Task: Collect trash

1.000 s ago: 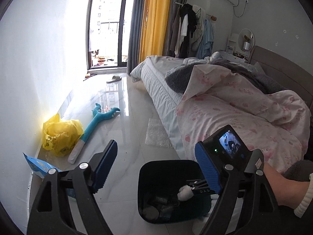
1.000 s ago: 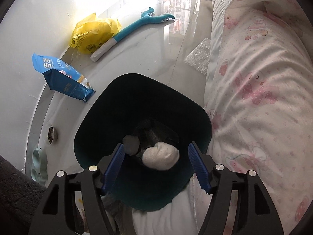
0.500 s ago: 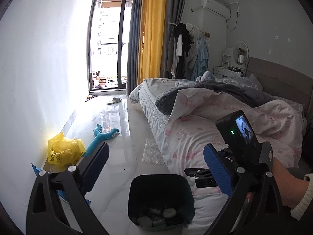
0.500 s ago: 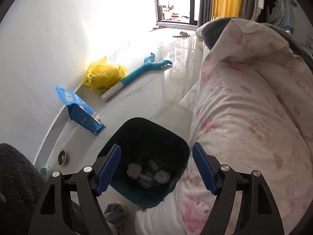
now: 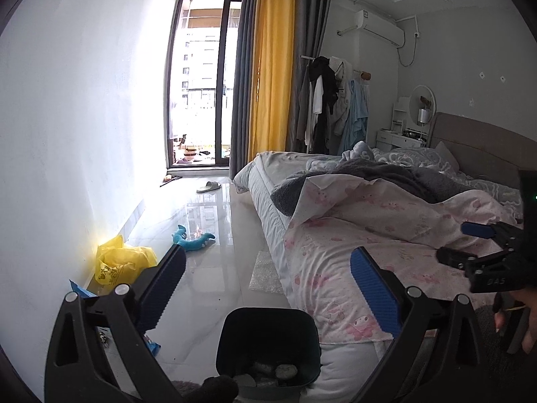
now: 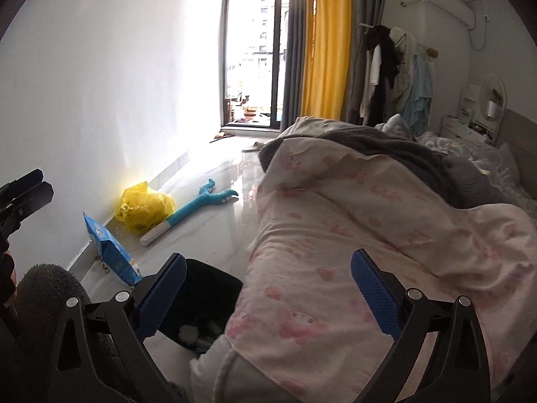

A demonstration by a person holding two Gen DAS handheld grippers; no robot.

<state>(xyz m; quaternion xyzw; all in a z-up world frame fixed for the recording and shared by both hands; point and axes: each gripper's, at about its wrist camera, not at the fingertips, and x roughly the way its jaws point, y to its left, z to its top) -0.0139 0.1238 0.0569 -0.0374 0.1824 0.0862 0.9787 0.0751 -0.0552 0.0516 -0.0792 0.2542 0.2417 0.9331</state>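
Observation:
A dark teal trash bin (image 5: 268, 339) stands on the floor against the bed, with several crumpled wads inside (image 5: 285, 371); it also shows in the right wrist view (image 6: 204, 299). My left gripper (image 5: 268, 288) is open and empty, raised above the bin. My right gripper (image 6: 268, 292) is open and empty, held over the pink blanket (image 6: 369, 235) at the bed's edge; it also shows at the right of the left wrist view (image 5: 483, 245). A yellow plastic bag (image 5: 120, 262) and a blue packet (image 6: 110, 252) lie by the wall.
A teal dinosaur-shaped toy stick (image 6: 198, 208) lies on the glossy floor. A bubble-wrap piece (image 5: 266, 273) lies beside the bed. A slipper (image 5: 208, 186) is near the balcony door. The white wall runs along the left. A grey fuzzy thing (image 6: 47, 288) is near left.
Both grippers have risen and tilted up, away from the bin. The white wad seen between the right fingers a second ago now lies in the bin.

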